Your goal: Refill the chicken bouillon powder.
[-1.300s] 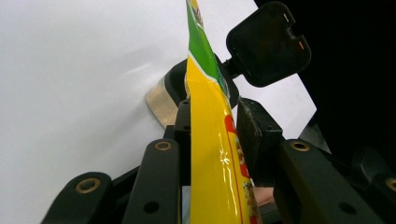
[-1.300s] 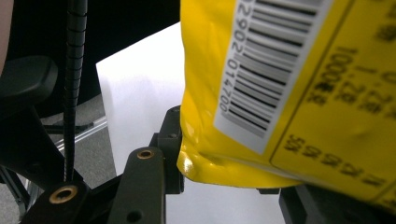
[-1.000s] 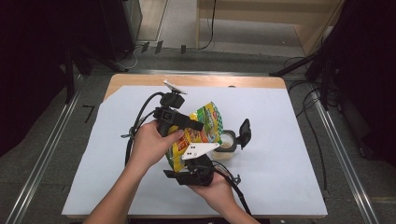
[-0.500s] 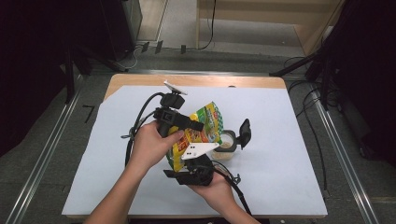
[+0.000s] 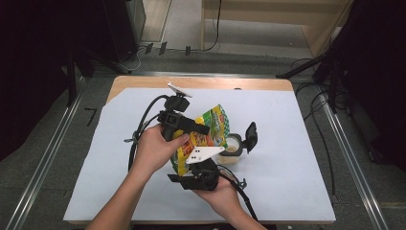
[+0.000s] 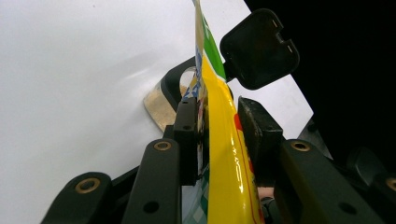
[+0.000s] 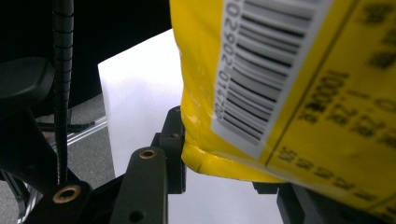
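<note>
A yellow and green snack bag [image 5: 210,132] hangs tilted above the table, held by both grippers. My left gripper [image 5: 198,128] is shut on the bag's upper part; in the left gripper view its jaws press on the thin yellow bag [image 6: 224,154] from both sides. My right gripper [image 5: 191,167] grips the bag's bottom end, and the barcode side of the bag [image 7: 289,93] covers its right jaw. Just beyond the bag stands a clear container [image 5: 232,149] with pale contents, its black flip lid [image 5: 250,135] open. The container [image 6: 161,100] and lid [image 6: 259,46] lie past the left jaws.
A white sheet [image 5: 297,182] covers the table, with a wooden edge [image 5: 201,82] at the back. Black cables [image 5: 143,129] trail from the grippers over the sheet. Metal rails [image 5: 354,163] run along both sides of the table on the floor.
</note>
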The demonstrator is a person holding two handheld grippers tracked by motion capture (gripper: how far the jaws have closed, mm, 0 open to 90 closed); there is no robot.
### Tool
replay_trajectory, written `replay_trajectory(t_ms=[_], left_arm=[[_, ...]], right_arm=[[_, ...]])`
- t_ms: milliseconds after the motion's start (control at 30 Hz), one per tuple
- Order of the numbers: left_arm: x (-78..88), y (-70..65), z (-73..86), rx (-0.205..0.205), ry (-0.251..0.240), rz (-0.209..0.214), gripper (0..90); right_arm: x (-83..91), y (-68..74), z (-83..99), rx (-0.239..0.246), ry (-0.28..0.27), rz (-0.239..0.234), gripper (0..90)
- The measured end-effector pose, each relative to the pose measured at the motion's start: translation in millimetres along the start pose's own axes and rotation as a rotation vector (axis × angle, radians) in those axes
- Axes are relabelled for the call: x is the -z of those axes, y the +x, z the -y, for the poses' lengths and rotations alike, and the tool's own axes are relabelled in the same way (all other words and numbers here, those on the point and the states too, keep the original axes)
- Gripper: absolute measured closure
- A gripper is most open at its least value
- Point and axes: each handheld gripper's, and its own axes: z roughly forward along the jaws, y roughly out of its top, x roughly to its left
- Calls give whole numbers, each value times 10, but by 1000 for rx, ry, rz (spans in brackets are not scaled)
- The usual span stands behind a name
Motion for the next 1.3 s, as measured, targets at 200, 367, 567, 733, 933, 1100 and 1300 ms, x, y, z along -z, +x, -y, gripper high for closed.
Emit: replay_trajectory(t_ms=[200,367,567,733,933,1100,1300], left_arm=[[-5,21,-1,21,0,20,701],[-7,32,0,27,3,27,700],[-2,29,1,31,-3,33,696],[-9,23,1,30,-3,31,695],[-9,14,3,27,-5,30,692],[-11,3,5,23,-4,28,691],[-15,-13,7,19,-4,26,688]], right_arm=[[1,-2,2,2,1,0,658],[-4,-3,6,-1,4,0,658],[1,-8,6,1,1,3,660],[1,-13,8,-2,3,2,660],[0,-13,7,-4,2,3,661],[-1,-12,7,-5,2,3,661],[-2,-13,9,-5,2,4,662]])
